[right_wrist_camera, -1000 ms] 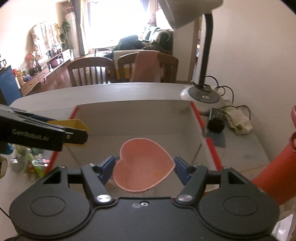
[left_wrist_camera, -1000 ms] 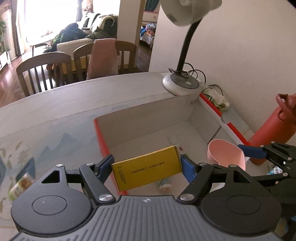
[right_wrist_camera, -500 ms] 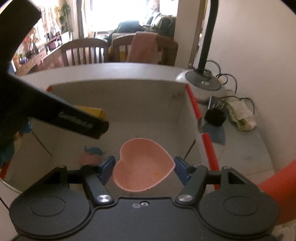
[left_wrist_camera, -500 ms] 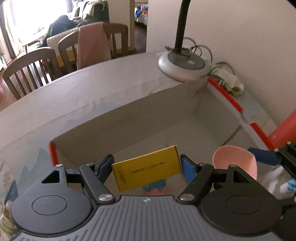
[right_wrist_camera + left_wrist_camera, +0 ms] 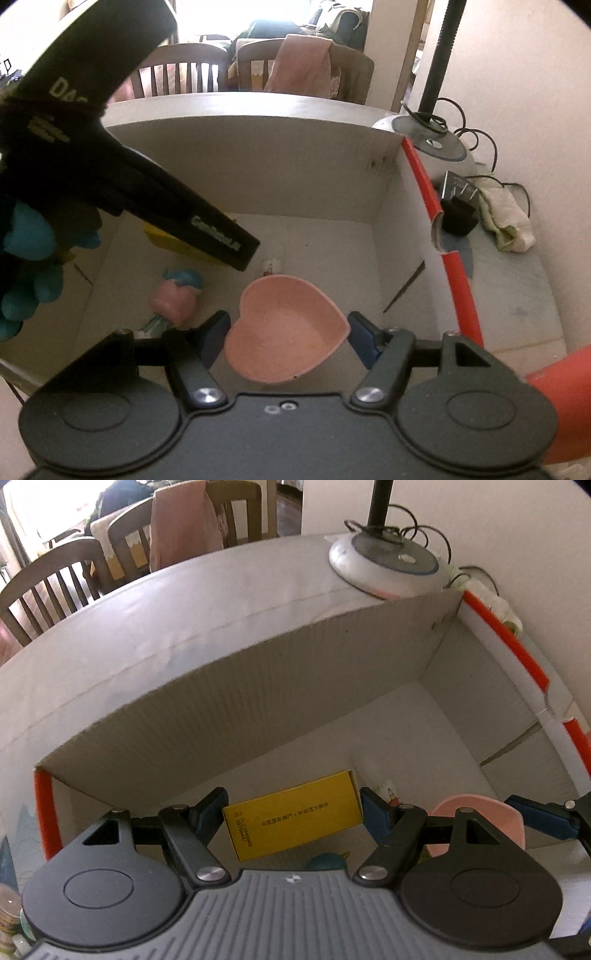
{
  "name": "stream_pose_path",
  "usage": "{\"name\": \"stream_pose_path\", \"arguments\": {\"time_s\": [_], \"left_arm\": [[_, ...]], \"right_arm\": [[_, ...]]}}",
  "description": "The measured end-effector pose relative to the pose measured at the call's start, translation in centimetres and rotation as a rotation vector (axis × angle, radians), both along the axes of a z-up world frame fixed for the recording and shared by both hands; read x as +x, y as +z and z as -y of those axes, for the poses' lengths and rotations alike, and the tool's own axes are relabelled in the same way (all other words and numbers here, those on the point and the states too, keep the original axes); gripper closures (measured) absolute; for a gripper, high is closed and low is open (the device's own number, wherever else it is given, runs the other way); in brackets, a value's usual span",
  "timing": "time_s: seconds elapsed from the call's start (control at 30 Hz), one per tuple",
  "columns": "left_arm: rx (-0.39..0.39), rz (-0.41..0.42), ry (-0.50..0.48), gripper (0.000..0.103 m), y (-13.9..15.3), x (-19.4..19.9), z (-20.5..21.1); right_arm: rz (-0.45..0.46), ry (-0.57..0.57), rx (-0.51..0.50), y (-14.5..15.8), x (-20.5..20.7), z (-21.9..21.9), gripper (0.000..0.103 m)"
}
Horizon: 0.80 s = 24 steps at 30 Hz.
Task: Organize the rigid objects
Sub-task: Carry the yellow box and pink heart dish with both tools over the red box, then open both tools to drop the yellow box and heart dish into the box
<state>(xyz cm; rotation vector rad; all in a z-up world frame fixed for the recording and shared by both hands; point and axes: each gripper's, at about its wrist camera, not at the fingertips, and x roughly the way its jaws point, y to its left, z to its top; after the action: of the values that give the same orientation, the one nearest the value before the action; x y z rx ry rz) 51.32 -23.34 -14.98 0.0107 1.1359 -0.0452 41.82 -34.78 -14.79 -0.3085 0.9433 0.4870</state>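
At the lower left of the left wrist view my left gripper [image 5: 293,812] is clamped on the yellow box [image 5: 295,821], its blue pads pressed against both short ends, and the box hangs inside the cardboard box [image 5: 229,716] with the floor visible behind it. In the right wrist view that same tool crosses the upper left as a dark bar, with a pink and blue toy [image 5: 175,297] lying on the carton floor below it. Further right, my right gripper [image 5: 286,334] grips the pink heart-shaped dish [image 5: 286,332] by its two sides, low in the carton and near the red-edged right wall. The lamp base [image 5: 434,146] stands on the table beyond that wall, at the upper right.

I judge I am in the placing step for both items. Next I need to lower each until it rests on the floor, clear of the toy, then spread the jaws and lift straight out.
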Motion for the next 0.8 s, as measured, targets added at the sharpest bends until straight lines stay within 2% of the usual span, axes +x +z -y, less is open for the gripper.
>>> {"name": "stream_pose_path", "arguments": {"time_s": [0.53, 0.8], "left_arm": [[-0.016, -0.079, -0.01, 0.026, -1.7, 0.8, 0.2], [-0.021, -0.073, -0.008, 0.027, -1.2, 0.3, 0.0]], "right_arm": [[-0.028, -0.008, -0.02, -2.0, 1.3, -0.4, 0.033], [-0.016, -0.002, 0.001, -1.8, 1.2, -0.5, 0.025]]}}
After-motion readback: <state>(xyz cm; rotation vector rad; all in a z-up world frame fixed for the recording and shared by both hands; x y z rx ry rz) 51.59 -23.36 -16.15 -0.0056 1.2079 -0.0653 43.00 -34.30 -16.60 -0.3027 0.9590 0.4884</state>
